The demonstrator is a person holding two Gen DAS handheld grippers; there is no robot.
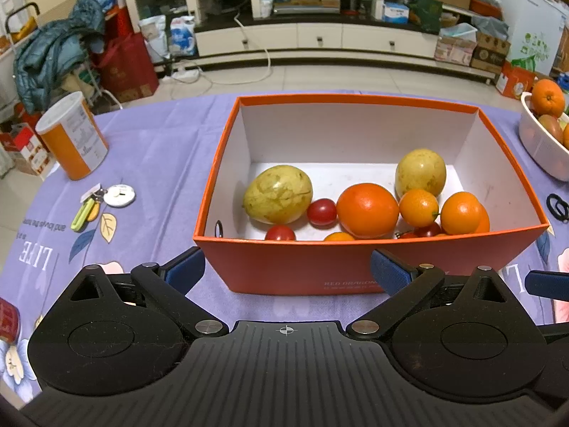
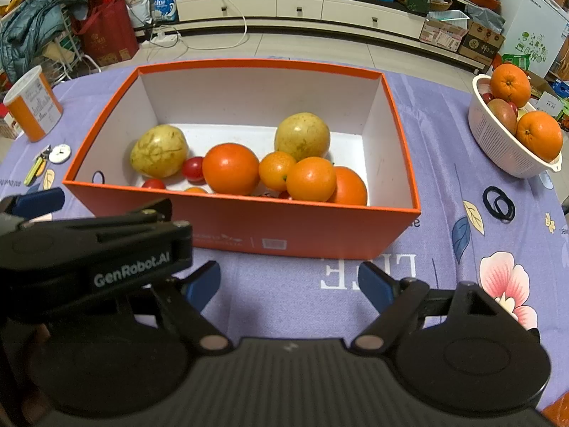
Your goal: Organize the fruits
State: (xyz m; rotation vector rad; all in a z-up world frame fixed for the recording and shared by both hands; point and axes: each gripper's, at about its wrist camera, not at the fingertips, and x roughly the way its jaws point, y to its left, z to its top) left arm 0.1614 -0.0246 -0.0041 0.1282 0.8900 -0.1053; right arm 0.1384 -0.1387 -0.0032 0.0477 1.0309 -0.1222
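An orange box (image 1: pixel 355 267) with white inner walls stands mid-table. Inside lie two yellow-green fruits (image 1: pixel 278 194) (image 1: pixel 420 172), a large orange (image 1: pixel 367 210), several small oranges (image 1: pixel 460 212) and cherry tomatoes (image 1: pixel 322 212). My left gripper (image 1: pixel 286 272) is open just in front of the box's near wall, holding nothing. My right gripper (image 2: pixel 288 284) is also open and bare, over the cloth before the box (image 2: pixel 249 227). The left tool's black housing (image 2: pixel 106 249) crosses the right wrist view at the left. A white basket (image 2: pixel 505 142) at the right holds oranges (image 2: pixel 510 84) and a mango.
A purple floral cloth (image 2: pixel 444 178) covers the table. An orange-and-white canister (image 1: pixel 71 138) stands at the left, with keys and a round white tag (image 1: pixel 119 195) near it. Black hair ties (image 2: pixel 498 203) lie between box and basket. Beyond the far table edge are floor and cabinets.
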